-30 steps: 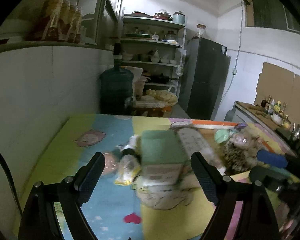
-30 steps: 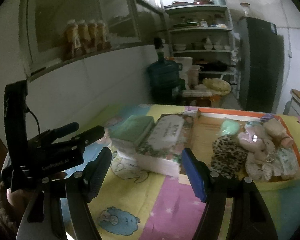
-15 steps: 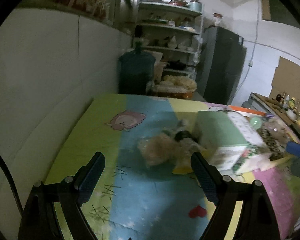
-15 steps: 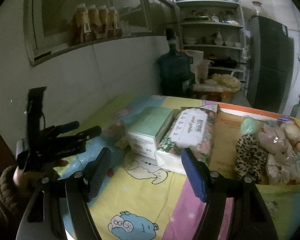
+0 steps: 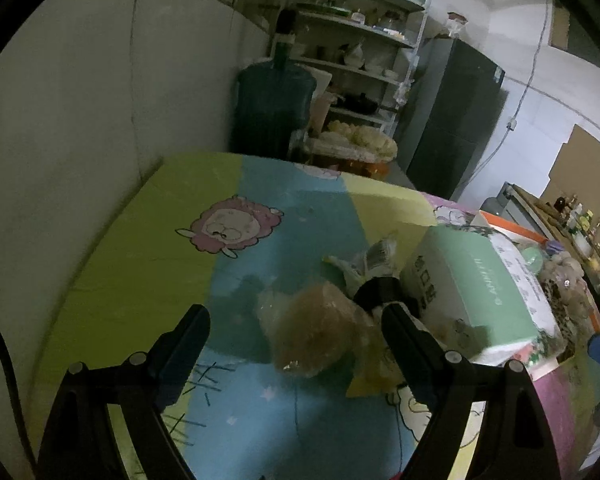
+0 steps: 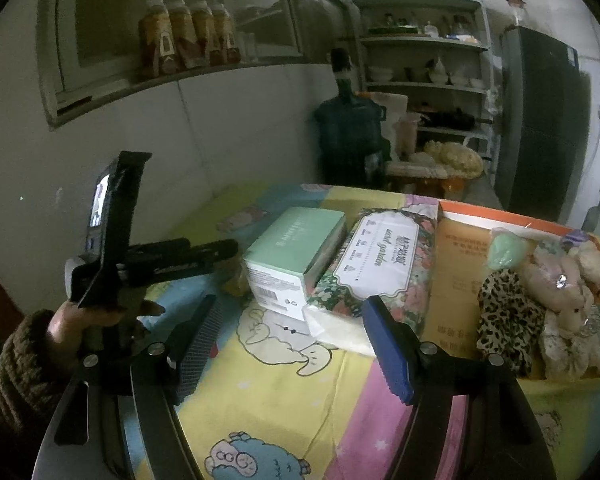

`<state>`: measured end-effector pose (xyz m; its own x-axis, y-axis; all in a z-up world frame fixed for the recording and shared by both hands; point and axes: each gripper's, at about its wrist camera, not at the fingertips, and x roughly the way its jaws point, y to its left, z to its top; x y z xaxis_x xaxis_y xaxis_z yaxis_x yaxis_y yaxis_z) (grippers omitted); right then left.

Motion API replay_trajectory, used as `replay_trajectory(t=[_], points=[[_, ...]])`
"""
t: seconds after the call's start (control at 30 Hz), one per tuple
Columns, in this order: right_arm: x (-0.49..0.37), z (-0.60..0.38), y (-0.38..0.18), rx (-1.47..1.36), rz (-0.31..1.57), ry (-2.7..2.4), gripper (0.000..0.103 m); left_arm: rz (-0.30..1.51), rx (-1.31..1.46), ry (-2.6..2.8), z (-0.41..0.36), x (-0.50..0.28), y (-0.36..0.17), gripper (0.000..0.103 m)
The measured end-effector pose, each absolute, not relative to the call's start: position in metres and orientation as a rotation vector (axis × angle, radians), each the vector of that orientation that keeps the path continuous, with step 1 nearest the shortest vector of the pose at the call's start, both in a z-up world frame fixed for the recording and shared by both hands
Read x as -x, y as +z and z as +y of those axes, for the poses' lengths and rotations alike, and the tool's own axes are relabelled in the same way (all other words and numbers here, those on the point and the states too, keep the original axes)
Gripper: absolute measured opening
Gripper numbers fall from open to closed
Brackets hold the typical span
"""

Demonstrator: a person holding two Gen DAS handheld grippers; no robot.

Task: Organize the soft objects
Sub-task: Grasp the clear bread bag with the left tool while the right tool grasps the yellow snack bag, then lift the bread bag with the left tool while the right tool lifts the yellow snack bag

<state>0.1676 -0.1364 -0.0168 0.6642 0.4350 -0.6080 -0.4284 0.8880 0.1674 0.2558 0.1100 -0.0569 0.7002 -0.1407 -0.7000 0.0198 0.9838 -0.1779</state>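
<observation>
A brownish soft lump in clear plastic [image 5: 316, 332] lies on the cartoon-print tablecloth [image 5: 148, 264]. My left gripper [image 5: 294, 320] is open just above the cloth, one finger on each side of the lump, not pressing it. Behind the lump are a crumpled wrapper [image 5: 364, 264] and a small black item [image 5: 376, 292]. The mint-green tissue box [image 6: 296, 248] and floral tissue pack [image 6: 380, 264] lie side by side ahead of my right gripper [image 6: 292, 312], open and empty. A shallow cardboard box [image 6: 456, 256] holds a leopard-print piece [image 6: 504, 316], pink plush toys [image 6: 560, 280] and a green pad [image 6: 508, 252].
A white wall [image 5: 100, 120] borders the table's left side. Beyond the far edge stand a blue water jug [image 5: 272, 108], open shelves of dishes [image 6: 424, 60] and a dark fridge [image 6: 540, 120]. A person's hand [image 6: 84, 320] in a brown sleeve holds the left gripper [image 6: 228, 250].
My left gripper swung left and sank, from facing the tissue box to straddling the bagged lump. My right gripper came slightly lower and closer to the tissue packs. Both stayed open.
</observation>
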Motion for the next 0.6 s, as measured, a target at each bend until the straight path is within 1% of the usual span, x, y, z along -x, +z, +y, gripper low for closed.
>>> replay_trajectory(t=[0.13,0.17,0.23,0.27,0.3,0.33,0.5,0.6], points=[[-0.171,-0.137,-0.020,-0.010,0.696,0.487,0.074,0.822,0.174,-0.096,0.111,-0.261,-0.066,0.084],[-0.172,-0.136,-0.022,-0.010,0.698,0.486,0.074,0.831,0.175,-0.099,0.111,-0.261,-0.069,0.081],[-0.174,-0.136,-0.024,-0.011,0.704,0.485,0.074,0.851,0.193,-0.124,0.112,-0.262,-0.073,0.071],[-0.175,-0.135,-0.025,-0.012,0.706,0.486,0.074,0.852,0.204,-0.133,0.112,-0.261,-0.073,0.063],[-0.176,-0.134,-0.026,-0.011,0.709,0.487,0.074,0.847,0.213,-0.140,0.113,-0.261,-0.073,0.058],[-0.176,-0.133,-0.027,-0.011,0.711,0.488,0.074,0.844,0.214,-0.141,0.114,-0.261,-0.073,0.057],[-0.178,-0.127,-0.028,-0.005,0.715,0.504,0.074,0.816,0.229,-0.147,0.116,-0.257,-0.070,0.050],[-0.178,-0.124,-0.027,-0.001,0.711,0.510,0.074,0.784,0.224,-0.132,0.118,-0.252,-0.065,0.049]])
